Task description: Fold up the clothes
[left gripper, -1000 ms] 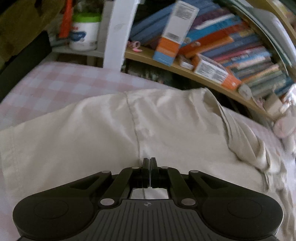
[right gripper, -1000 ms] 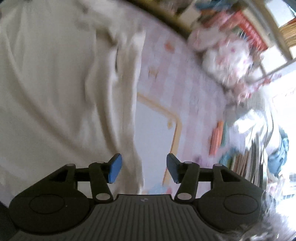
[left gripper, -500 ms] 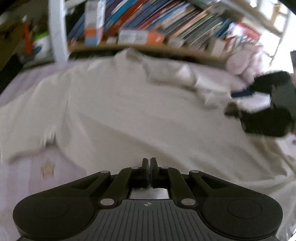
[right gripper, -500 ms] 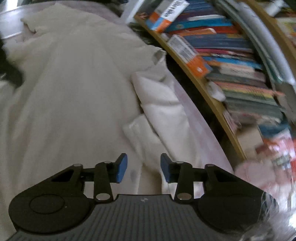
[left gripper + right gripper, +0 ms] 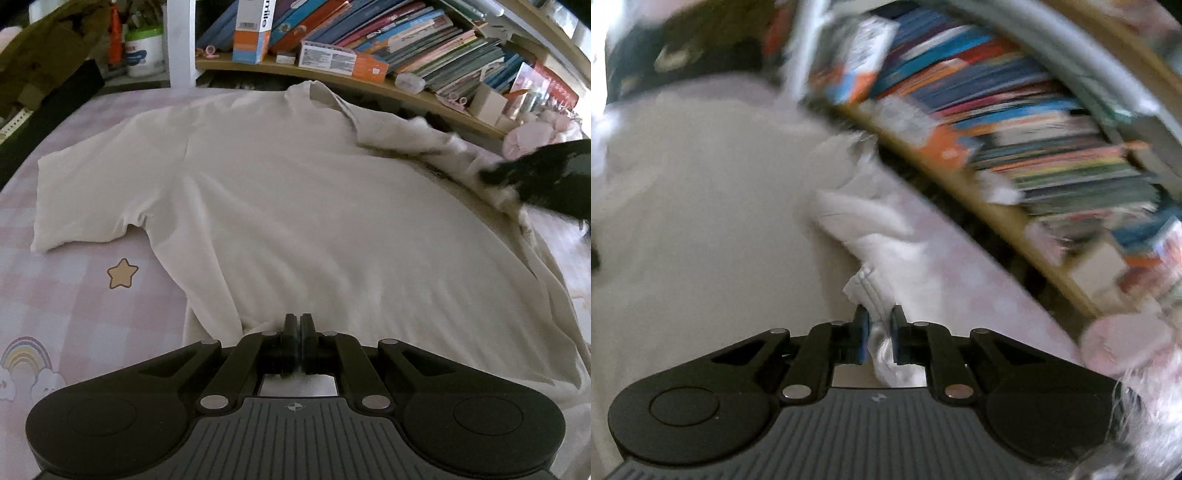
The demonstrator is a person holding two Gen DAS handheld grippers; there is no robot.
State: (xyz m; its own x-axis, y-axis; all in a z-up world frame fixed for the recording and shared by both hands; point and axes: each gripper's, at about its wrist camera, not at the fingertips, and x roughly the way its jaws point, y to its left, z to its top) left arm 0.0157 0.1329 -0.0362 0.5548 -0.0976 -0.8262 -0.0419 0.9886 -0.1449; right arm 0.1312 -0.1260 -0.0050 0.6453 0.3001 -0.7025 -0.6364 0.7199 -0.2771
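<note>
A cream short-sleeved T-shirt [image 5: 303, 206] lies spread on a pink checked bed sheet [image 5: 66, 295], neck toward the bookshelf. My left gripper [image 5: 298, 334] is shut at the shirt's near hem edge, pinching the cloth. The left sleeve [image 5: 85, 199] lies flat. My right gripper [image 5: 879, 332] is shut on the bunched right sleeve [image 5: 871, 291]; it also shows as a dark blurred shape in the left wrist view [image 5: 543, 177] at the shirt's right side.
A low wooden bookshelf [image 5: 369, 77] packed with books runs along the far edge of the bed. A white tub [image 5: 144, 51] and a dark garment [image 5: 48, 55] sit at the far left. A pink plush toy [image 5: 535, 133] lies at the far right.
The left gripper pulled back with the hem, so the whole shirt now shows. The right gripper swung to the right sleeve and closed on it.
</note>
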